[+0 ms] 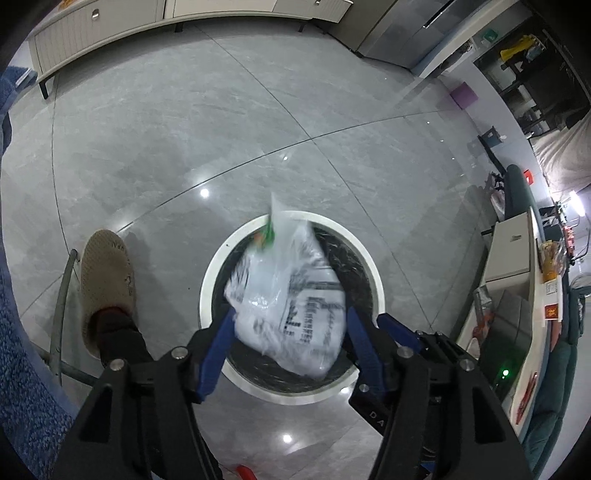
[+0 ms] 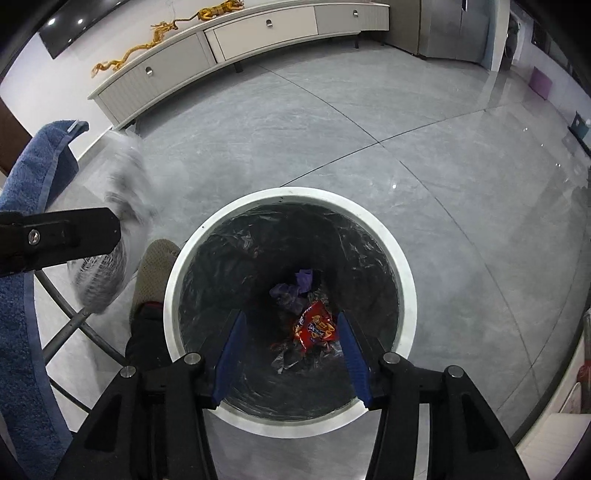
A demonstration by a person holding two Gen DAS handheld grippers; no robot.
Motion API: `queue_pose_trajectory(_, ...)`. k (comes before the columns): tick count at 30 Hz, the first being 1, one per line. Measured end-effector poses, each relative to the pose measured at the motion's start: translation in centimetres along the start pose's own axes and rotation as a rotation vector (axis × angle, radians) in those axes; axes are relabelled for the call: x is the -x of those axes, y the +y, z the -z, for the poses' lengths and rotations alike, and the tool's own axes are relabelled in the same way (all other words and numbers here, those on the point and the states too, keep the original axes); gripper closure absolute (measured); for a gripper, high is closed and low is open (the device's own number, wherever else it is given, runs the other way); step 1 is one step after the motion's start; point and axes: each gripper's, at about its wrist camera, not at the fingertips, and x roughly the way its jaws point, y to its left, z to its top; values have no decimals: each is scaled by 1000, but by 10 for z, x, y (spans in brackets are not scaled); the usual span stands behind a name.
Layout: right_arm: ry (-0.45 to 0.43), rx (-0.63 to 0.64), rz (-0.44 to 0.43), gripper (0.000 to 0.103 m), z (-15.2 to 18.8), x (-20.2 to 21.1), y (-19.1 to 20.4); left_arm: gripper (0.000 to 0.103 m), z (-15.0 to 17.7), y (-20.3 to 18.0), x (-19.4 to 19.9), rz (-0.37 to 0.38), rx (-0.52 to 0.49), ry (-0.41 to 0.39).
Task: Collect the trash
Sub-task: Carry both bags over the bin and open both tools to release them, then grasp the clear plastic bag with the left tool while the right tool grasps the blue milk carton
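Note:
A white plastic bag (image 1: 291,295) with black print hangs blurred between the spread blue fingers of my left gripper (image 1: 290,317), over the round white-rimmed trash bin (image 1: 207,288). The pads do not seem to press on it, so the left gripper is open. In the right wrist view the same bag (image 2: 118,206) is a grey smear left of the bin (image 2: 170,295). My right gripper (image 2: 290,325) stands open above the bin's black liner with nothing between its fingers. A red snack wrapper (image 2: 314,326) and purple scraps (image 2: 291,291) lie at the bottom.
A person's beige shoe (image 1: 107,280) stands just left of the bin. Blue fabric (image 2: 22,295) over a metal frame fills the left edge. A long low cabinet (image 2: 258,33) lines the far wall, and a low table (image 1: 513,258) stands at the right on the grey tiled floor.

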Motion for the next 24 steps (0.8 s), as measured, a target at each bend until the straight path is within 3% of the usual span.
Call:
queue_pose_trajectory(12, -7, -8, 59, 54, 5, 21, -3, 42, 5, -2, 13, 23, -13, -19)
queue_pose_trajectory(24, -113, 62, 1, 54, -11, 71, 43, 42, 42, 18, 120, -103, -74, -211)
